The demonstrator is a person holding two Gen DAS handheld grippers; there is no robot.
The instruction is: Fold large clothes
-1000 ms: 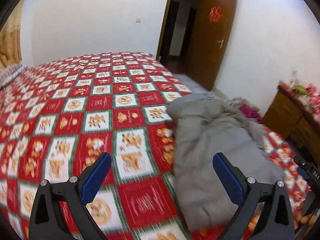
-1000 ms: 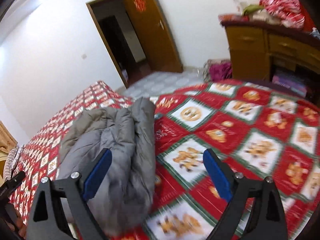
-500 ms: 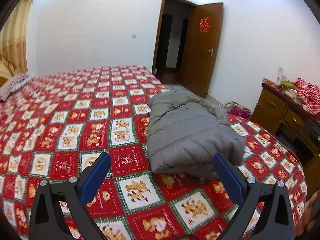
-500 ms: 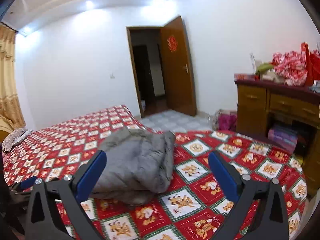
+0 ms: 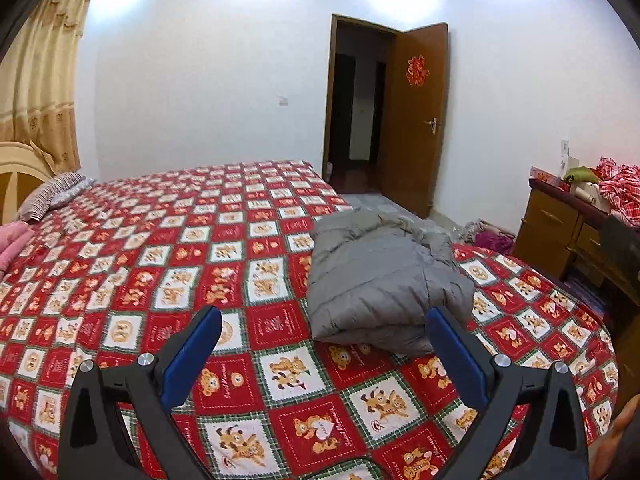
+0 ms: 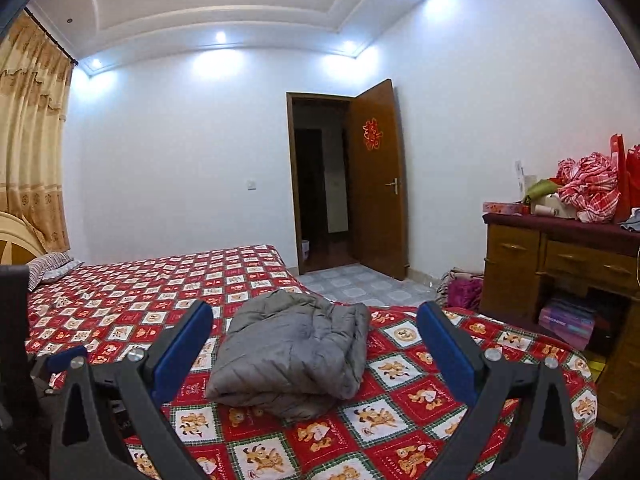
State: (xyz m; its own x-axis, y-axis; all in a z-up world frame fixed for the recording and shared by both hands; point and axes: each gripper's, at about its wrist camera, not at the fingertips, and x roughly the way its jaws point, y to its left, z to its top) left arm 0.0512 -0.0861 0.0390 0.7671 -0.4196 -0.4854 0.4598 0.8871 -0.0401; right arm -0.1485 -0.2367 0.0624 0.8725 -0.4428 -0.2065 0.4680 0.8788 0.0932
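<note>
A grey padded jacket lies folded into a thick bundle on the red patterned bedspread, near the bed's right side. My left gripper hangs above the bedspread short of the bundle, jaws wide apart and empty. In the right wrist view the same jacket lies ahead between the blue pads of my right gripper, which is open, holds nothing and stays clear of the cloth. At that view's left edge, part of the other gripper shows.
A wooden dresser piled with red checked cloth stands to the right of the bed. An open wooden door is at the back. A striped pillow and pink fabric lie at the bed's left end, with curtains behind.
Both grippers have pulled back and risen away from the jacket, which now looks smaller and farther off. The right gripper's view has levelled out and shows the ceiling.
</note>
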